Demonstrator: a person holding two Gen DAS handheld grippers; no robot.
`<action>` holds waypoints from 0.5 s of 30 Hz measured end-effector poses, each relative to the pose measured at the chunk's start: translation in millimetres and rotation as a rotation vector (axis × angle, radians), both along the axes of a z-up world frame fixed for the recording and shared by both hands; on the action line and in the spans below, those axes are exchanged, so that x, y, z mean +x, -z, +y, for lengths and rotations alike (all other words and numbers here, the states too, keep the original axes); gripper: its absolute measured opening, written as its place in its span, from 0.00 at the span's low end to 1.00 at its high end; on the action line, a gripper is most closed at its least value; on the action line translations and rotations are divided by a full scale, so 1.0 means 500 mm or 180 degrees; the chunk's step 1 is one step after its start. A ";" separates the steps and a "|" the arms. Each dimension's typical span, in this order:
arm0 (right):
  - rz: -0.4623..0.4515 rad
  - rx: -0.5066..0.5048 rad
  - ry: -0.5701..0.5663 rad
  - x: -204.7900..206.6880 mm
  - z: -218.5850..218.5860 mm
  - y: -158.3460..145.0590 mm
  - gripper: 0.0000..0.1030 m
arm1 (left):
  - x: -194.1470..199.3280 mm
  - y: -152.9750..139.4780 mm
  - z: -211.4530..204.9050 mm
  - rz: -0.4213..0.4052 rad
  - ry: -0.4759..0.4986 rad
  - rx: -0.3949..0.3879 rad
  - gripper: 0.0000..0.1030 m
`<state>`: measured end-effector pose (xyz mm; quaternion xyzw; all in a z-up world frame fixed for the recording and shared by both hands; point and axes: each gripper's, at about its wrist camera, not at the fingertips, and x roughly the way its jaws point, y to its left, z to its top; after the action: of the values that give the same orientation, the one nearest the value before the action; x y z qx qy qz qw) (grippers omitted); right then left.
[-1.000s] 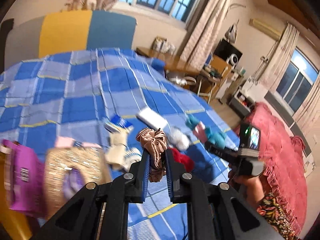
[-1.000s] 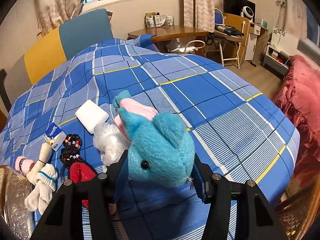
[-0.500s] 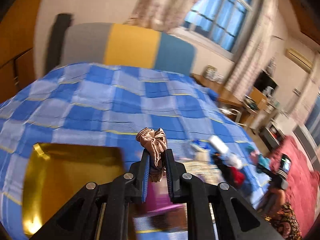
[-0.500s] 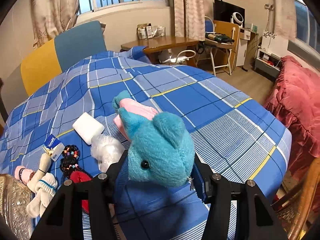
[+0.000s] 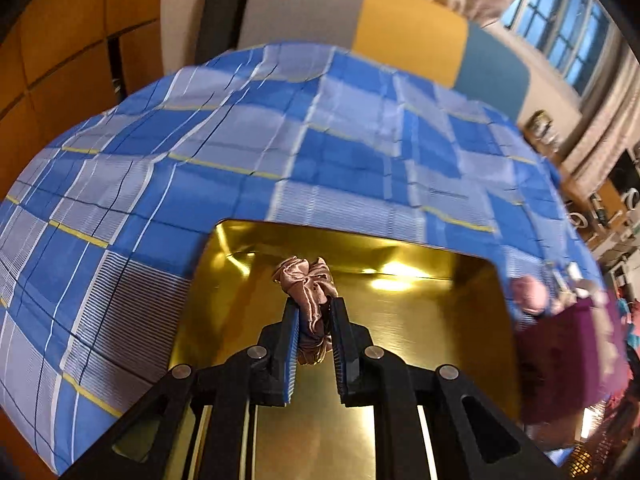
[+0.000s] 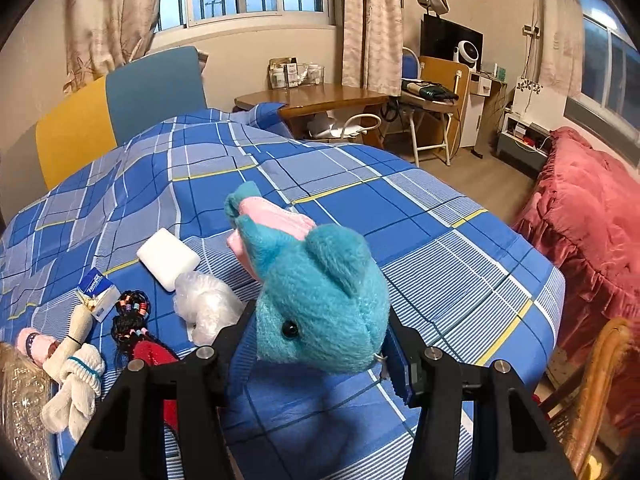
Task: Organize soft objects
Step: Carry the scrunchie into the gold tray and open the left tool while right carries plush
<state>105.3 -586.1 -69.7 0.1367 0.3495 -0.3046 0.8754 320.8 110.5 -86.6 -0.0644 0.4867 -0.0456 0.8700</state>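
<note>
My left gripper (image 5: pixel 314 312) is shut on a tan satin scrunchie (image 5: pixel 307 287) and holds it above a shiny gold tray (image 5: pixel 440 344) on the blue plaid bed. My right gripper (image 6: pixel 320 344) is shut on a teal plush toy (image 6: pixel 320 296) with a pink part, held above the bed. Loose on the bed at the right gripper's left lie white gloves (image 6: pixel 74 376), a white pack (image 6: pixel 168 258), a crumpled clear plastic bag (image 6: pixel 206 306), a tissue pack (image 6: pixel 98 290), beaded hair ties (image 6: pixel 132 316), a red item (image 6: pixel 154 354) and a pink ball (image 6: pixel 34 346).
A purple bag (image 5: pixel 560 360) stands right of the gold tray. A glittery tray edge (image 6: pixel 20 412) shows at the left of the right wrist view. A red-covered bed (image 6: pixel 592 232), a wicker chair (image 6: pixel 596 392) and a wooden table (image 6: pixel 316 100) stand beyond the bed.
My left gripper has swung left with the scrunchie, from over the pile of loose items to above the gold tray. My right gripper has risen slightly with the plush toy.
</note>
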 end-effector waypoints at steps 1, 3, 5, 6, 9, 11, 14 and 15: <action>-0.0001 -0.0004 -0.0003 0.000 0.001 0.000 0.56 | 0.009 0.009 0.004 0.0027 -0.0007 0.0020 0.13; -0.0005 -0.0024 -0.0007 0.000 0.001 -0.001 0.56 | 0.028 0.031 0.011 0.0106 -0.0016 0.0093 0.14; 0.0010 -0.0041 -0.0020 0.002 0.002 0.001 0.56 | 0.045 0.048 0.014 0.0171 -0.0046 0.0199 0.28; 0.0021 -0.0053 -0.0027 0.004 0.004 0.002 0.56 | 0.052 0.052 0.018 0.0184 -0.0094 0.0252 0.34; 0.0038 -0.0112 -0.0056 0.009 0.009 0.001 0.56 | 0.060 0.052 0.040 0.0133 -0.0309 0.0341 0.44; -0.0010 -0.0202 -0.0089 0.006 0.020 -0.009 0.56 | 0.054 0.042 0.054 0.0071 -0.0380 0.0197 0.46; -0.0101 -0.0331 -0.0149 0.001 0.044 -0.026 0.56 | 0.016 0.015 0.069 -0.0077 -0.0460 -0.0045 0.46; -0.0099 -0.0348 -0.0156 0.001 0.050 -0.029 0.56 | 0.005 0.006 0.068 -0.0118 -0.0474 -0.0079 0.46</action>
<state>105.6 -561.0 -55.0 0.0847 0.3219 -0.2996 0.8941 323.1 144.4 -89.8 -0.1102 0.4637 0.0119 0.8790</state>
